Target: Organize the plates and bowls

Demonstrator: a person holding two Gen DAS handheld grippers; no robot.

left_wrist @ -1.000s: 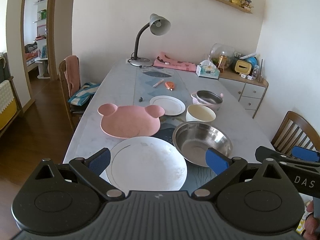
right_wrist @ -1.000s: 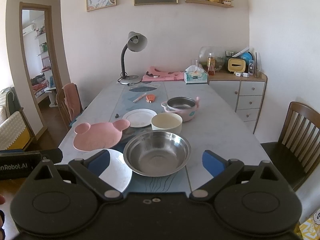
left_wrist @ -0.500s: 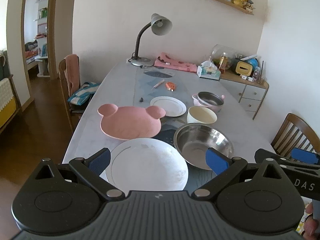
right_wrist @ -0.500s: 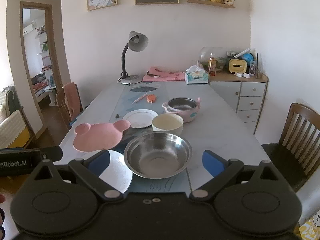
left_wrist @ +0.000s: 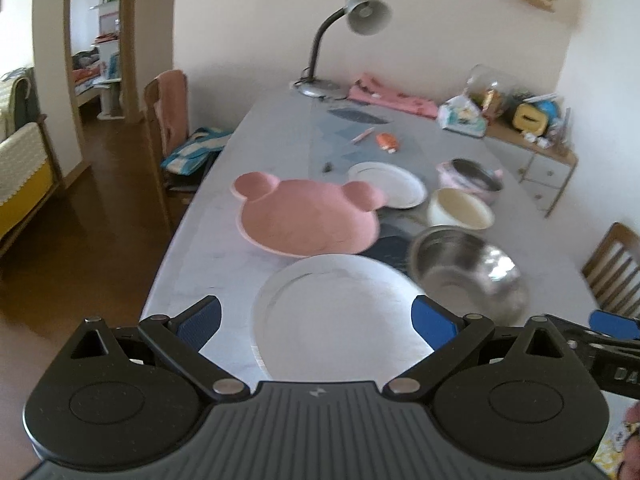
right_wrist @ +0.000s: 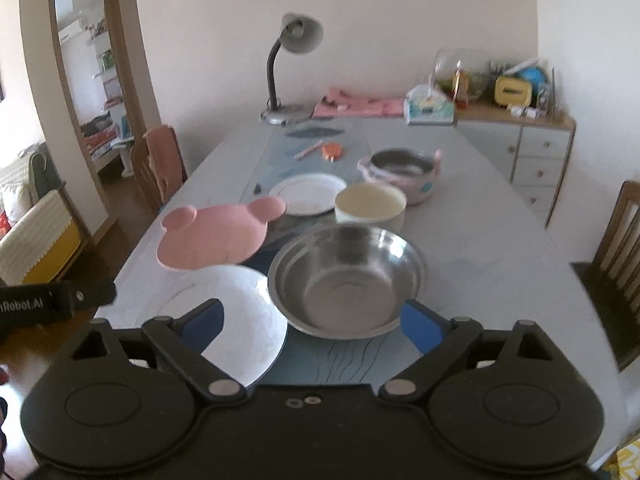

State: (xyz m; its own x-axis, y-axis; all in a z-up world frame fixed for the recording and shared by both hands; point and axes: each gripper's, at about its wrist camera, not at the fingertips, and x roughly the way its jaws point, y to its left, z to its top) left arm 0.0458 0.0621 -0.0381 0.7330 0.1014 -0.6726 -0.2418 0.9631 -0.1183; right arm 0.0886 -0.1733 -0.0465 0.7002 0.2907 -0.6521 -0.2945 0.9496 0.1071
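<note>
A large white plate (left_wrist: 336,312) (right_wrist: 232,312) lies at the table's near end, and my left gripper (left_wrist: 316,326) stands open above its near rim. Beside it on the right sits a steel bowl (right_wrist: 346,280) (left_wrist: 468,276); my right gripper (right_wrist: 312,326) hangs just short of it, jaws wide but closing, nothing pressed between the pads. Behind them lie a pink bear-shaped plate (left_wrist: 308,216) (right_wrist: 216,236), a small white plate (left_wrist: 388,184) (right_wrist: 306,194), a cream bowl (left_wrist: 460,210) (right_wrist: 370,206) and a pink pot (left_wrist: 472,178) (right_wrist: 400,170).
A desk lamp (right_wrist: 294,60), pink cloth (right_wrist: 356,104) and tissue box (right_wrist: 430,108) stand at the table's far end. Chairs flank it: one with a towel on the left (left_wrist: 168,116), one on the right (right_wrist: 616,264). A sideboard (right_wrist: 532,152) stands far right.
Both grippers have moved forward and down toward the table; the large plate and steel bowl loom larger. The right jaws have narrowed slightly.
</note>
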